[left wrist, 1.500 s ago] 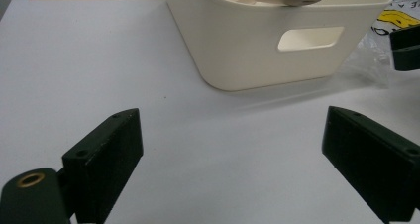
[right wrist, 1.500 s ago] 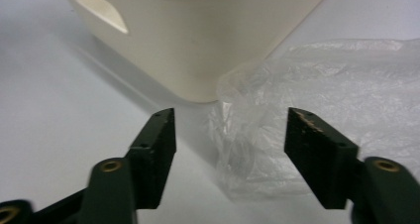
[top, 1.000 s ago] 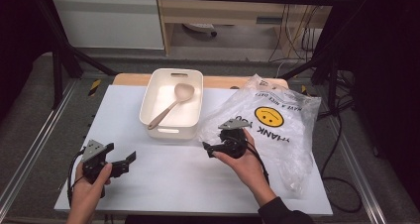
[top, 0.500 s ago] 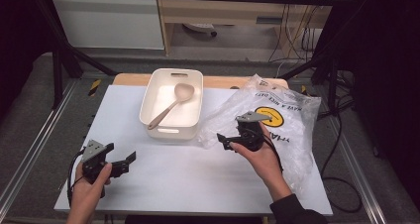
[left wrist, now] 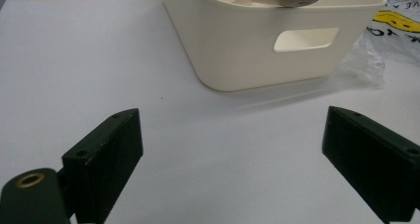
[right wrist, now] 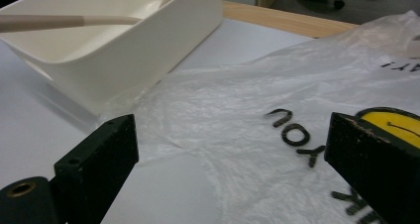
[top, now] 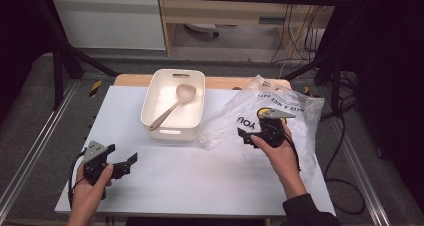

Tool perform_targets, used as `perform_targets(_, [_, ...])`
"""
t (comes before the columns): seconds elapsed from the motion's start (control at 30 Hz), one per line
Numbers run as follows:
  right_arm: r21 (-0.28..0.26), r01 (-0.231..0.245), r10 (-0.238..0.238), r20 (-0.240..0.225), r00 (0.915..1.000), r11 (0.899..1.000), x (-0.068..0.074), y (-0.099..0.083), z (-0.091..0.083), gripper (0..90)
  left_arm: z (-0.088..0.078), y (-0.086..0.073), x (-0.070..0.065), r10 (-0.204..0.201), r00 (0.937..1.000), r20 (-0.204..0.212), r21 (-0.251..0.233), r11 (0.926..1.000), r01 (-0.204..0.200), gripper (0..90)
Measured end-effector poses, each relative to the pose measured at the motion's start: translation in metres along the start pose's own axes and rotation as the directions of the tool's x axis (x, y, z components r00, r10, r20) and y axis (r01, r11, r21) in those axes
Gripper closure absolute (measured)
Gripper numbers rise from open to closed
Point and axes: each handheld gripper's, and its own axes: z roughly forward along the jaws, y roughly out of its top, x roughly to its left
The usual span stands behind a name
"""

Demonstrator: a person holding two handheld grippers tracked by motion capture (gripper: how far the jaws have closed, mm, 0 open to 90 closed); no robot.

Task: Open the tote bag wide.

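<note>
Clear plastic bag [top: 280, 111] lies on the white surface [top: 190, 176] just right of the tub [top: 172, 128], and the right gripper [top: 245, 135], jaws spread, has moved deeper over it, probably preparing a grasp, while the left gripper [top: 131, 161] stays spread apart.

You are working in what is looking like a lab or test room: a white table [top: 200, 176] is sitting inside a black metal frame [top: 65, 61], cables [top: 295, 41] are trailing over the grey floor [top: 30, 111] behind it, and plain cabinets [top: 110, 21] are standing along the back.
</note>
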Motion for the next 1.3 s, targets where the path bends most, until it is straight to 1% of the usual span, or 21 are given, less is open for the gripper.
perform_targets(0.03, [0.000, 0.000, 0.000, 0.000, 1.0000, 1.000, 0.000, 0.000, 0.000, 7.5, 0.000, 0.000, 0.000, 0.000, 1.0000, -0.001, 0.000, 1.0000, 0.000, 8.3])
perform_targets(0.07, [-0.005, -0.022, 0.022, 0.011, 0.9997, 1.000, -0.008, -0.001, -0.004, 8.3, 0.000, 0.000, 0.001, -0.002, 1.0000, -0.003, 0.000, 1.0000, 0.002, 8.3])
perform_targets(0.17, [-0.024, -0.039, 0.040, 0.012, 0.9991, 0.999, -0.011, -0.001, -0.007, 8.4, 0.000, 0.000, 0.001, -0.001, 1.0000, -0.002, 0.001, 1.0000, 0.001, 8.3])
perform_targets(0.23, [-0.032, -0.036, 0.036, 0.015, 0.9992, 0.999, -0.013, -0.001, -0.009, 8.2, 0.000, 0.000, 0.000, -0.001, 1.0000, -0.004, 0.002, 1.0000, 0.001, 8.3])
perform_targets(0.3, [-0.024, -0.022, 0.023, 0.029, 0.9993, 0.999, -0.017, -0.003, -0.010, 7.4, -0.001, 0.000, 0.000, -0.001, 1.0000, -0.004, -0.001, 1.0000, 0.001, 8.3])
perform_targets(0.4, [-0.004, 0.000, 0.000, 0.064, 0.9980, 1.000, -0.023, -0.007, -0.011, 6.9, 0.000, 0.000, 0.001, -0.003, 1.0000, -0.003, 0.000, 1.0000, 0.003, 8.3])
perform_targets(0.43, [-0.003, 0.001, -0.001, 0.069, 0.9976, 1.000, -0.025, -0.008, -0.012, 6.9, 0.000, 0.000, 0.001, -0.004, 1.0000, -0.003, 0.001, 1.0000, 0.004, 8.4])
perform_targets(0.5, [-0.003, -0.007, 0.007, 0.071, 0.9975, 1.000, -0.028, -0.012, -0.011, 7.0, 0.000, 0.000, 0.001, -0.004, 1.0000, -0.003, 0.001, 1.0000, 0.004, 8.3])
perform_targets(0.67, [0.029, 0.007, -0.010, 0.078, 0.9969, 1.000, -0.034, -0.021, -0.004, 6.9, -0.001, 0.000, 0.000, -0.005, 1.0000, -0.004, 0.000, 1.0000, 0.005, 8.3])
perform_targets(0.73, [0.041, -0.003, -0.001, 0.075, 0.9972, 0.999, -0.037, -0.025, -0.002, 7.1, -0.001, 0.000, 0.001, -0.004, 1.0000, -0.005, 0.000, 1.0000, 0.004, 8.3])
perform_targets(0.83, [0.059, -0.005, 0.001, 0.065, 0.9979, 0.998, -0.039, -0.030, 0.003, 7.3, 0.000, 0.000, 0.000, 0.004, 1.0000, -0.005, 0.006, 1.0000, -0.004, 8.3])
perform_targets(0.93, [0.076, -0.011, 0.007, 0.054, 0.9985, 0.997, -0.040, -0.033, 0.007, 7.5, 0.000, 0.000, -0.001, 0.004, 1.0000, -0.001, 0.005, 1.0000, -0.004, 8.3])
perform_targets(1.07, [0.091, -0.017, 0.014, 0.034, 0.9993, 0.996, -0.039, -0.037, 0.011, 7.3, 0.000, 0.000, 0.000, 0.001, 1.0000, -0.007, 0.004, 1.0000, -0.001, 8.3])
perform_targets(1.23, [0.112, -0.003, 0.002, 0.013, 0.9999, 0.994, -0.036, -0.039, 0.015, 6.4, 0.000, 0.000, -0.001, 0.006, 1.0000, -0.006, 0.007, 1.0000, -0.006, 8.3])
perform_targets(1.3, [0.121, 0.004, -0.005, 0.008, 1.0000, 0.993, -0.035, -0.040, 0.016, 6.0, 0.000, 0.000, -0.001, 0.002, 1.0000, -0.005, 0.002, 1.0000, -0.002, 8.4])
